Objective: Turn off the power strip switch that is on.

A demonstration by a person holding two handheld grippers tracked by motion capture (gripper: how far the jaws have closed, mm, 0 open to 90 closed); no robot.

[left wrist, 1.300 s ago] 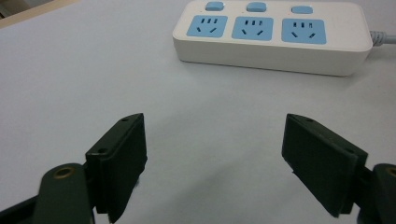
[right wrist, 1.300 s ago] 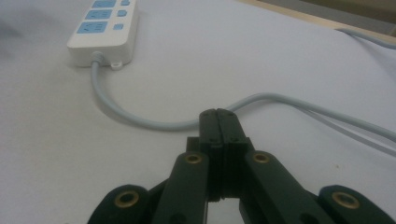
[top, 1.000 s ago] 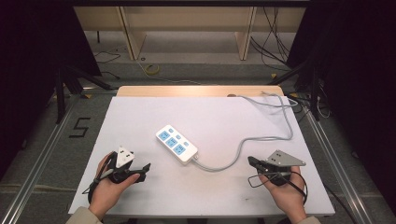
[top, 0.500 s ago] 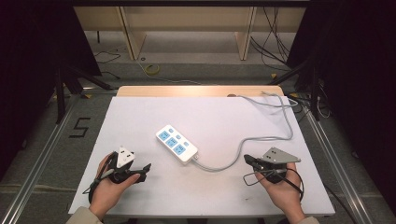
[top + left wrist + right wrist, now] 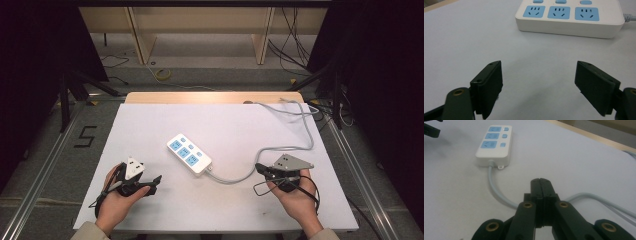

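Observation:
A white power strip (image 5: 189, 153) with three blue sockets lies mid-table, its grey cable (image 5: 280, 150) curving right and back off the far edge. My left gripper (image 5: 152, 183) rests low at the front left, open, jaws wide apart with bare table between them; the power strip (image 5: 570, 15) lies just ahead of it. My right gripper (image 5: 260, 168) sits at the front right beside the cable, shut with nothing between its jaws. From the right gripper (image 5: 540, 181) the strip (image 5: 494, 142) is ahead to the left and the cable (image 5: 499, 192) passes under the jaws.
The white table (image 5: 225, 125) has a wooden strip (image 5: 210, 97) along its far edge. Behind it stand wooden shelf legs (image 5: 142, 40) and loose floor cables (image 5: 295, 45). Metal rails (image 5: 45, 165) run along both sides of the table.
The right gripper has shifted slightly left and forward, toward the cable. The left gripper and power strip have stayed put.

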